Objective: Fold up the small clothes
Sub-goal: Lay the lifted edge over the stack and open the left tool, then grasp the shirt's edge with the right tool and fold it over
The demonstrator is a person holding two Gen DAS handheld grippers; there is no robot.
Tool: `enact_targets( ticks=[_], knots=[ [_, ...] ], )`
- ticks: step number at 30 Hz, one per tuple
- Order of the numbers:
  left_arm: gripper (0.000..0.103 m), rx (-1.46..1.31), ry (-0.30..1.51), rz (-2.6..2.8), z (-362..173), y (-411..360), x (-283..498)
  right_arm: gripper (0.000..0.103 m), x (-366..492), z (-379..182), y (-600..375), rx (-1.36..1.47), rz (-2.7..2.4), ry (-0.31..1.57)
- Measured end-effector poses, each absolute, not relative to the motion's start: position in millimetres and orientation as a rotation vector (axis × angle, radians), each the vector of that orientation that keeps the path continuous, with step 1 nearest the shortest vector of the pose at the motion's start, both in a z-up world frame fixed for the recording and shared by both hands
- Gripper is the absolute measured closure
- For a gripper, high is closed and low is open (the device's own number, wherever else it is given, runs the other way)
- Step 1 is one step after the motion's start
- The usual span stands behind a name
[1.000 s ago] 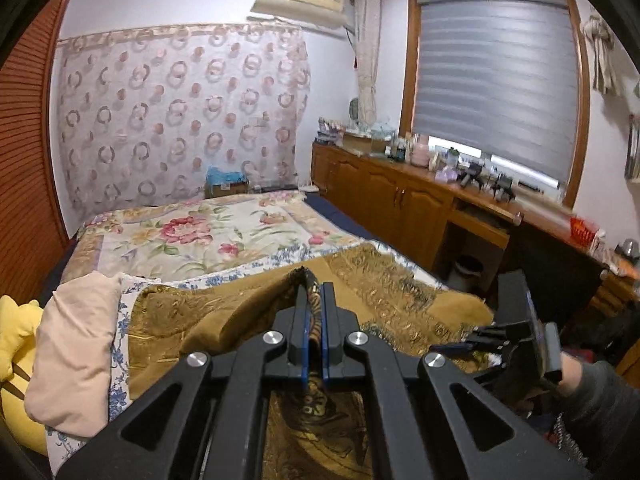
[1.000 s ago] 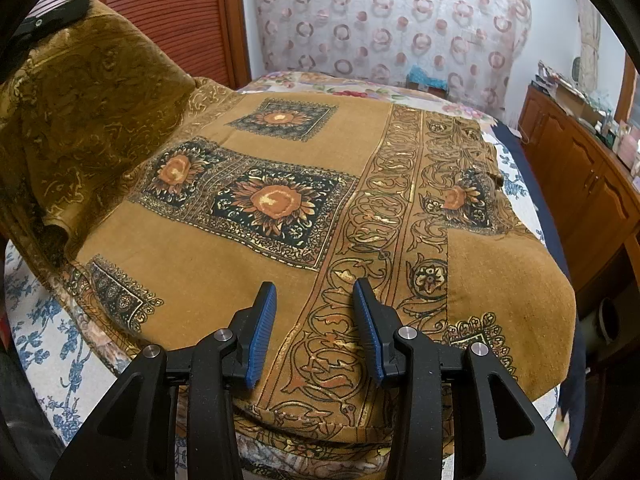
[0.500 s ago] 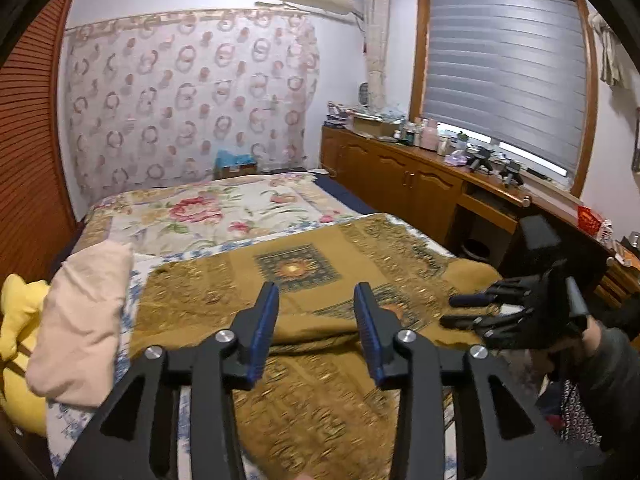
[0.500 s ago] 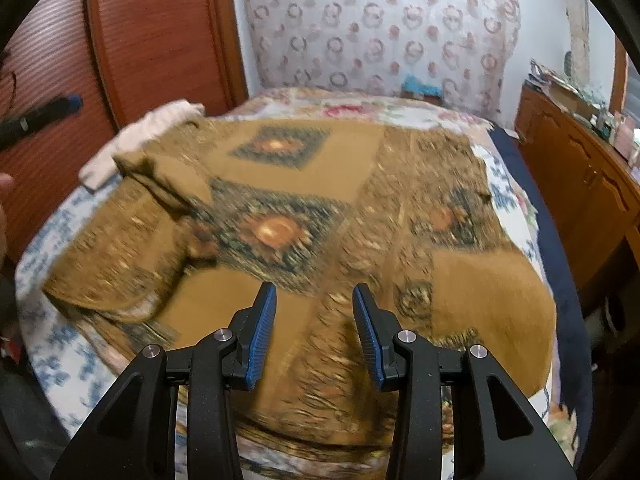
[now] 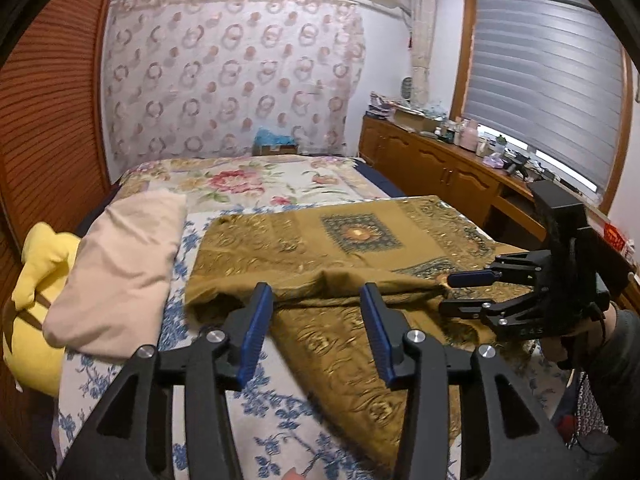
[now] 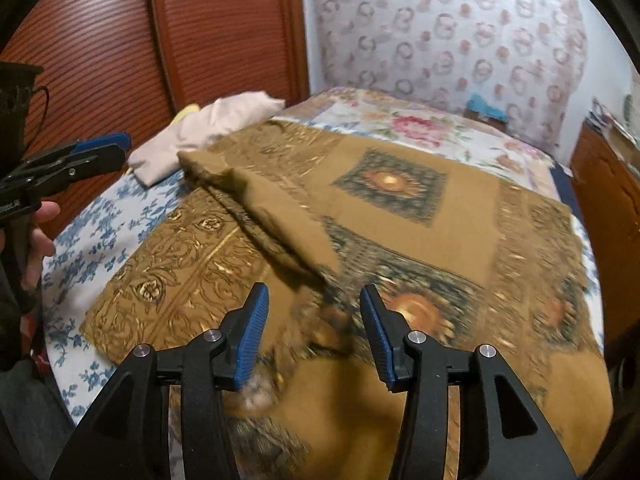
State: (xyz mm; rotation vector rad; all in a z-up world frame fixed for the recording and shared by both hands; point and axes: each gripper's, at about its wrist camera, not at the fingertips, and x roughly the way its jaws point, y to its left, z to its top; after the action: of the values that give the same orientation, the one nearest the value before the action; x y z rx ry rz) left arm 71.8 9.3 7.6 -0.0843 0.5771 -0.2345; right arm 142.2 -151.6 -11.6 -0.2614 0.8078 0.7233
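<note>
An ochre cloth [image 5: 360,248] with dark medallion squares lies spread over the bed. One edge [image 6: 272,220] is folded over as a loose flap across its middle. My left gripper [image 5: 316,320] hovers just short of that fold. Its jaws are opening and nothing is between them. My right gripper [image 6: 314,328] hangs over the near part of the cloth [image 6: 400,220], its jaws opening too and holding nothing. Each gripper shows in the other's view: the right gripper [image 5: 452,292] over the cloth's right edge, the left gripper [image 6: 120,148] off its left side.
A folded pale pink garment [image 5: 120,264] lies left of the cloth on the blue-flowered bedspread [image 5: 280,412], with a yellow plush toy [image 5: 36,280] beyond it. A wooden slatted door [image 6: 100,40] stands along the left. Low wooden cabinets [image 5: 440,168] run along the right.
The left gripper went from shut on a raised corner of the cloth to open. The corner dropped onto the bed as a folded flap. Both grippers pulled back from the cloth.
</note>
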Motion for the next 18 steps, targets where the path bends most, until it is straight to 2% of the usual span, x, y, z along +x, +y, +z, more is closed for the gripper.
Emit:
enact_targets(
  ticks=[11,12,14,15,18],
  knots=[
    [0.057,-0.089,0.582,-0.206,0.0,21.2,71.4,0.056,159.1,-32.4,-135.9,-0.306,0.715,0.87],
    [0.057,-0.09,0.581,-0.204,-0.3,21.3,71.2,0.061,158.0,-32.6,-137.6,-0.314,0.715,0.867],
    [0.056,-0.091,0.578,-0.202,0.0,21.8,70.4,0.078,154.9,-32.8,-134.9,-0.32,0.74,0.86],
    [0.056,-0.091,0.577,-0.2,-0.3,22.4,70.5,0.093,152.2,-32.3,-134.0,-0.33,0.756,0.854],
    [0.056,-0.094,0.571,-0.195,0.1,24.0,70.6,0.097,143.7,-26.3,-132.2,-0.356,0.764,0.806]
  ],
)
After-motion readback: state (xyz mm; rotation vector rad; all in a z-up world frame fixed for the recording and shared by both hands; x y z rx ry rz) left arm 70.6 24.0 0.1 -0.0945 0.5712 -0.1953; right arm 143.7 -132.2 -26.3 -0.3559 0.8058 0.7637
